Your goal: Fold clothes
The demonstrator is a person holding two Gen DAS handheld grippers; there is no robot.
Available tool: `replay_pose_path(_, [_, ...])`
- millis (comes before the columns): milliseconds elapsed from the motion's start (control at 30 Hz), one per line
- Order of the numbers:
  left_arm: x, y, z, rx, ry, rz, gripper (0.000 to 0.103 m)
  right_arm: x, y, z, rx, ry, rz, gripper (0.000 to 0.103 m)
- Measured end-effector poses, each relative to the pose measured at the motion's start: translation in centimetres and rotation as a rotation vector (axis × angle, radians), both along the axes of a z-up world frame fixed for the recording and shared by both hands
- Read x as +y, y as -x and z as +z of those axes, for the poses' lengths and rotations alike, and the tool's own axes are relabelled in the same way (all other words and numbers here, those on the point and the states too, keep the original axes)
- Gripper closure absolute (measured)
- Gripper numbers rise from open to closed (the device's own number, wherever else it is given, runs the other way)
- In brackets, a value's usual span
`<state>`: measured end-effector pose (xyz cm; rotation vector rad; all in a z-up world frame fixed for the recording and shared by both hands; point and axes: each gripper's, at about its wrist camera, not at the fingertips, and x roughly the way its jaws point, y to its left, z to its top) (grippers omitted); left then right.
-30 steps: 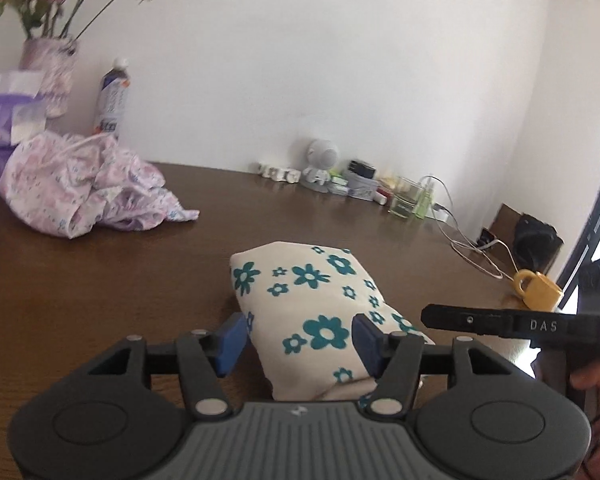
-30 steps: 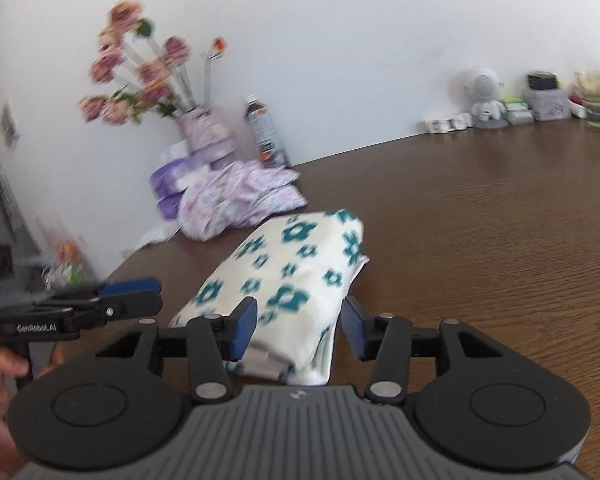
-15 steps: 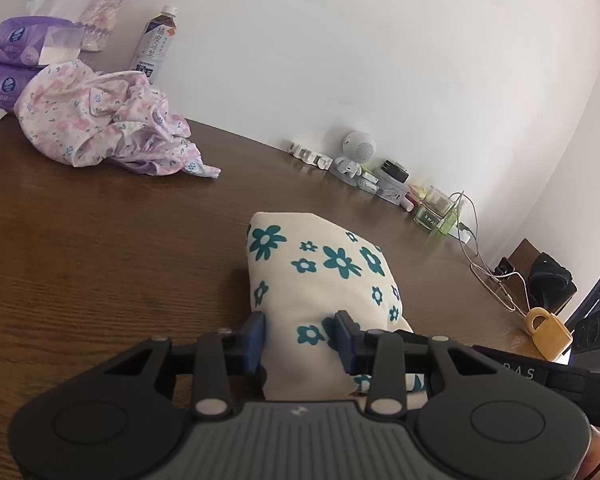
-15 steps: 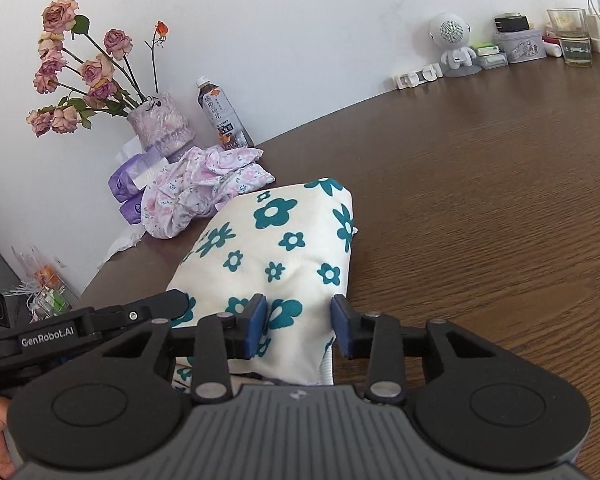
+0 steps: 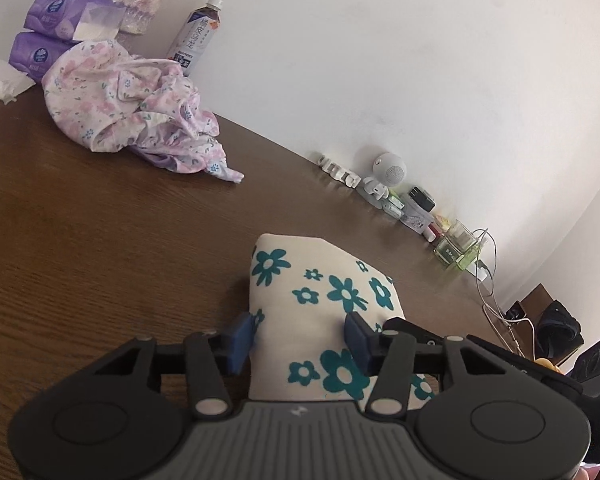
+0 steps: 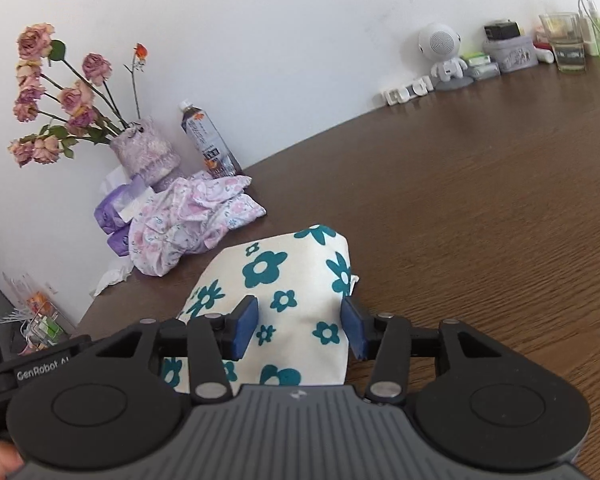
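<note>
A: Where is the folded cloth relative to your left hand-held gripper (image 5: 298, 338)?

B: The cream cloth with teal flowers (image 5: 324, 308) lies folded on the brown wooden counter (image 5: 100, 248), right under and ahead of it. Your blue pads (image 5: 240, 338) stand spread on either side of the bundle, so that hand-held gripper is released. I cannot tell whether the pads brush the fabric.

A: And your right hand-held gripper (image 6: 300, 330)?

B: Same story from the other end. The folded cloth (image 6: 284, 292) sits between its two blue pads (image 6: 244, 328), jaws apart, released, nothing pinched. Part of your left tool shows at its lower left, just beside the cloth.

A: What lies beyond the cloth?

B: Ahead and to the left of your right hand-held gripper, well apart from the folded cloth, a crumpled pink floral garment (image 6: 192, 220) sits in a heap. Behind it stand purple tissue packs (image 6: 114, 210), a vase of dried roses (image 6: 144, 152) and a drink bottle (image 6: 210, 140), all near the white wall.

A: And to the right?

B: Far ahead against the wall: a small white robot figure (image 6: 444, 54), a drinking glass (image 6: 564, 42) and some small boxes.
</note>
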<state>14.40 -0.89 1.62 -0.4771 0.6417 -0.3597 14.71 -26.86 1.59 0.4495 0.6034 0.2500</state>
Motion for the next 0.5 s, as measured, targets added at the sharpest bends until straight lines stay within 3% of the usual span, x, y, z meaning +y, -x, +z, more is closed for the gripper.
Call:
replay_pose_path(133, [0.0,0.0,-0.2,-0.012,0.001,0.004,0.066,0.0,0.0,-0.8,-0.005,-0.02,0.0,0.07])
replay_pose_path(200, [-0.4,0.3,-0.3,-0.031,-0.027,0.009,0.066,0.2,0.0,-1.1,-0.004,-0.016,0.004,0.071])
replay_pose_path(300, [-0.5,0.6,-0.3,-0.047,-0.035,0.017,0.064,0.4,0.2,-1.2,-0.02,-0.011,0.003,0.071])
replay_pose_path(500, [1.1,1.7,0.6,-0.118,-0.003,0.062,0.058,-0.1,0.6,-1.0,-0.047,-0.029,0.004,0.06])
